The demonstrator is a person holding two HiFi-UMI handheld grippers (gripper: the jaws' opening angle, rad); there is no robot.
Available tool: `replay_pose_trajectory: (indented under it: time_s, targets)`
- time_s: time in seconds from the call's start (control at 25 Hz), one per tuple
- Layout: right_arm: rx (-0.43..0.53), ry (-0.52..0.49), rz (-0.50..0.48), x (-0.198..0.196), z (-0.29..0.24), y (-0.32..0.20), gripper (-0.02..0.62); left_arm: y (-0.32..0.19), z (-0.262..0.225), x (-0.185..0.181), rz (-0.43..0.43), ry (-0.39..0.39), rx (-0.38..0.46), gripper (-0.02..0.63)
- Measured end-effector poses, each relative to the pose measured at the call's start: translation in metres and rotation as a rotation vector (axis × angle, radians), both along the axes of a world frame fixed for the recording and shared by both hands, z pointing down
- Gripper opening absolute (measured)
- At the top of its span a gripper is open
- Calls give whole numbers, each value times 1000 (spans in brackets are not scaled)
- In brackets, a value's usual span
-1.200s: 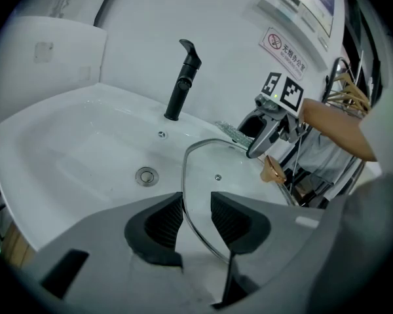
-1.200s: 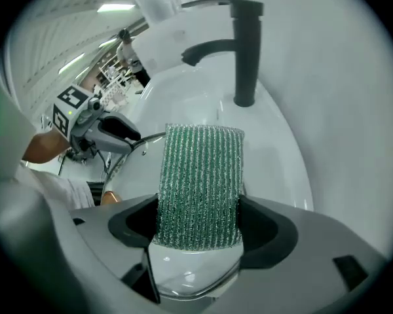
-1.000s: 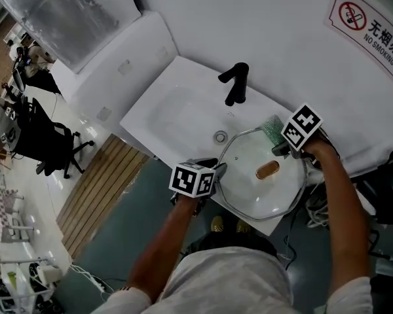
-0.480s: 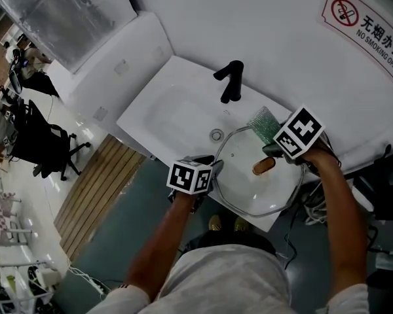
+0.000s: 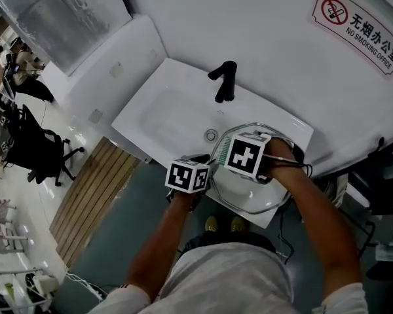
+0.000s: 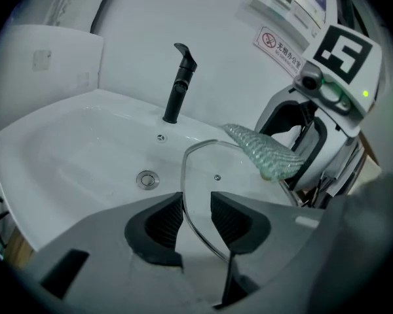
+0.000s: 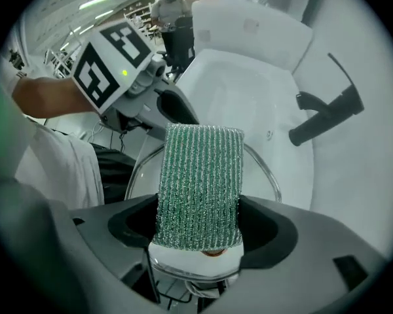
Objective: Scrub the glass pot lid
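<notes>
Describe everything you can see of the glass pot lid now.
The glass pot lid is round clear glass with a thin metal rim, a small vent hole and a brownish knob. It sits over the white sink's right side. The left gripper clamps its rim; the right gripper's green scouring pad hangs over its top.

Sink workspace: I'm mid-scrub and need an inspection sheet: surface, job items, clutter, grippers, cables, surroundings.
Surface: white sink, black faucet at its back, drain uncovered.
Job's things: glass pot lid held over the sink's right part; green scouring pad above it, contact unclear.
Clutter: nothing seen.
Grippers: left gripper clamped on the lid's rim; right gripper shut on the pad, pointing down.
Cables: cable runs from the right gripper.
Surroundings: no-smoking sign on the wall; office chair on the floor at left.
</notes>
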State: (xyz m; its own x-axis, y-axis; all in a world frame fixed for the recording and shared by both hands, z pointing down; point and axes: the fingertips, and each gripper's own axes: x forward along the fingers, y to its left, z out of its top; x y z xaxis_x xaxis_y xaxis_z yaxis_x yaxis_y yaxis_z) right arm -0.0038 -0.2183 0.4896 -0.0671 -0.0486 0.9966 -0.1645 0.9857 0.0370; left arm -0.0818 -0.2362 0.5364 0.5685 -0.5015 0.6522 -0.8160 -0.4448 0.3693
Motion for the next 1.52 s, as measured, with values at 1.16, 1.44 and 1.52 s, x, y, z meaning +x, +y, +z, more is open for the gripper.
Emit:
replay_pose_trajectory:
  time_s: [1.16,1.44,1.52]
  targets:
    - [-127,-402,646,130,17,-14,348,1,-1,0,-3,-11,10,144]
    - [-12,-504,763,145,15,-8,348,2,-2,1,-5,-15,16,144]
    - [69,-514,727,135,-1,-2,348,2,-2,0,-7,-17,19,144]
